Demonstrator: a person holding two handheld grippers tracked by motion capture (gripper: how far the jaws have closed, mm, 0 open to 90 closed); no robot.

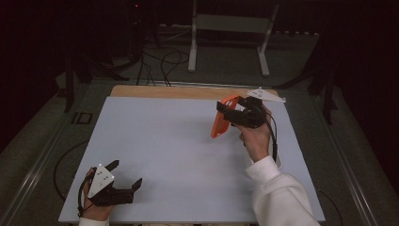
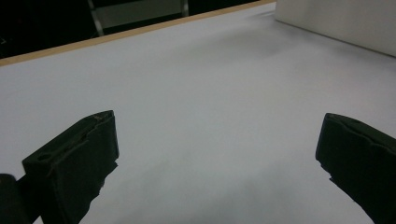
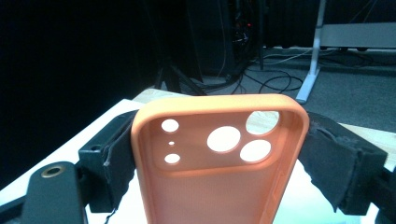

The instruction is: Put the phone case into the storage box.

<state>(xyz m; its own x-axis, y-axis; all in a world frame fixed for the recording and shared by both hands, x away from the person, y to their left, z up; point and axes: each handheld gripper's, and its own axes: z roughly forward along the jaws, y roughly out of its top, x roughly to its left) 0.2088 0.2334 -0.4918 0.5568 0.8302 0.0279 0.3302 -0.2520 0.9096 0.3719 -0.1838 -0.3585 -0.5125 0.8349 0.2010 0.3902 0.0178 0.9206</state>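
**In the right tool: an orange phone case, held up off the desk**

Between the two black jaws of the right tool [image 1: 229,109] sits an orange phone case [image 1: 221,121]. The jaws press on its two long sides, one on each side, so they stand wide apart but are closed on the case. In the right gripper view the case [image 3: 219,154] stands up with its hollow inside facing the camera. Its round camera holes are near the top, just above the jaws. Through the holes you can see the white desk behind.

From the high view, the case hangs down and a little to the left from the tool's tips. Its lower end is close to the desk [image 1: 179,141]; I cannot tell if it touches. The hand [image 1: 256,139] that holds this tool comes out of a white sleeve [image 1: 277,193], which lies below the tool, near the desk's right edge. A grey three-cornered plate sits on top of the tool.

The left tool [image 1: 126,174] is well apart from the case, down at the near left corner of the desk. Its jaws are wide open with nothing between them. In the left gripper view [image 2: 217,154] there is just bare white desk between them. The hand [image 1: 94,207] on it rests low at the desk's front edge.

Far past the right tool, a white metal stand [image 1: 230,28] is on the floor.
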